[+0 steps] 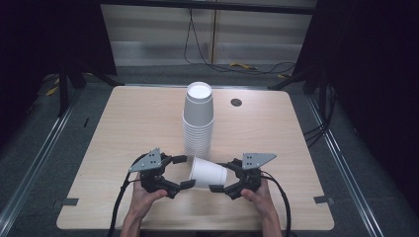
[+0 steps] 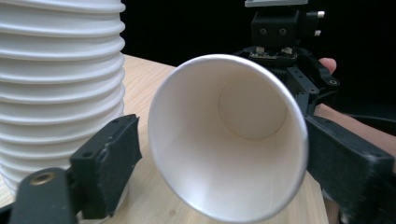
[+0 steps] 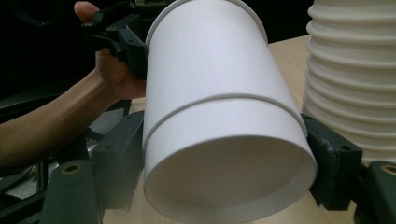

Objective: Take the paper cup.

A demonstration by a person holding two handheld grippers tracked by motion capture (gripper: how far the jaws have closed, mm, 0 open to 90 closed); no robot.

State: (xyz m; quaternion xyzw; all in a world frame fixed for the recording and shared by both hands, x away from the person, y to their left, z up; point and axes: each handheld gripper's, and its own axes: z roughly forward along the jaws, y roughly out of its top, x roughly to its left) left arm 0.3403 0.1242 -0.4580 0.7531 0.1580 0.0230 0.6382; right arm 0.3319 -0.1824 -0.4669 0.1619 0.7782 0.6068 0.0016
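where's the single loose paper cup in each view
High view: loose paper cup lies sideways at lower centre, between both tongs.
Left gripper view: centre, open mouth toward the camera.
Right gripper view: centre, base toward the camera.
Shared landmark: the tall cup stack, far left and far right.

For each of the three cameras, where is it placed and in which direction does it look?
High view: above the person's side, looking forward and down at the table; both hands, left gripper, right gripper.
Left gripper view: on the left gripper, looking into the mouth of the paper cup; its jaws stand apart beside the rim.
Right gripper view: on the right gripper, facing the cup's base, which its jaws clamp.
Shared: cup and cup stack.
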